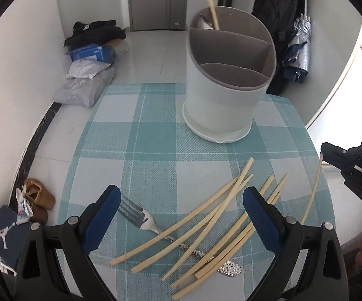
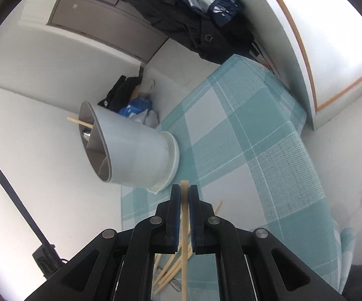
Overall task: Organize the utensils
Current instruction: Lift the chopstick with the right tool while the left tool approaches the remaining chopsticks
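Checked cloth (image 1: 155, 138): right claw (image 2: 184, 193) clamps one chopstick (image 2: 184, 215); holder (image 2: 135, 155) at its 10 o'clock. Left claw (image 1: 181, 200) wide.

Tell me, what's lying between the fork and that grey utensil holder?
Nothing: in the left wrist view only bare checked cloth separates the fork from the holder; the loose chopsticks lie off to the side.

Letters "DA" in pale print on the black body of the right gripper (image 1: 324, 153), cut off at the picture edge. Jumpman figure, the Jordan brand mark, in white on a dark blue box (image 1: 6, 235) on the floor. White lettering on a blue package (image 1: 90, 52), too blurred to read.
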A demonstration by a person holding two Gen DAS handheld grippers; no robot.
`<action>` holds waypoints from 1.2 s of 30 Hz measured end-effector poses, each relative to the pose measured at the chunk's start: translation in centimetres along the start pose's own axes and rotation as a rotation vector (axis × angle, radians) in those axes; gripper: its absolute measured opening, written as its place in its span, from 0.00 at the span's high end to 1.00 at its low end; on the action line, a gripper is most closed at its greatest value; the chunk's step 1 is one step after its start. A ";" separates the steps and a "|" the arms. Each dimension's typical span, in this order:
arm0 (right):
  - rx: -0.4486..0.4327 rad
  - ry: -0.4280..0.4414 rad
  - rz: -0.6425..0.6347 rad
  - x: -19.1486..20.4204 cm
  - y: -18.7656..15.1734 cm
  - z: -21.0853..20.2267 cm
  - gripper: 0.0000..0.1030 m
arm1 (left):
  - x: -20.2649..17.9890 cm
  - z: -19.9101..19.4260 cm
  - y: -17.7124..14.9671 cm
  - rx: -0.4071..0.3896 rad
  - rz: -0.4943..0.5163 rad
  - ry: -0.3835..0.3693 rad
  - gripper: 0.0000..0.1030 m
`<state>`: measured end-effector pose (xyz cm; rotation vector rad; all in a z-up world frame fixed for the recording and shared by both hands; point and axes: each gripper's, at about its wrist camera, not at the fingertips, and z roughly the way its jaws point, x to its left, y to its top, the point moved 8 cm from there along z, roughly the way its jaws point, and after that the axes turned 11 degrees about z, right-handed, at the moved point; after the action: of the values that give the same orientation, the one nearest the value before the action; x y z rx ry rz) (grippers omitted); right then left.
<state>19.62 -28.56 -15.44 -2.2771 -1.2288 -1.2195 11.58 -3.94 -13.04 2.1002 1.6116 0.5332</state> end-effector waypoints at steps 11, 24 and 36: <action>0.008 0.079 0.040 -1.4 0.8 -0.7 0.95 | -5.4 4.6 2.2 0.156 0.280 -0.084 0.06; -0.042 0.037 -0.071 -0.6 1.8 -0.8 0.94 | -7.1 7.3 2.8 0.202 0.425 -0.077 0.32; -0.052 0.036 -0.082 -0.4 2.0 -1.0 0.94 | -7.4 8.3 4.0 0.244 0.400 -0.143 0.79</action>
<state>20.52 -30.53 -14.84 -2.2508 -1.3043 -1.3306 17.47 -12.89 -18.00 2.5995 1.2324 0.3103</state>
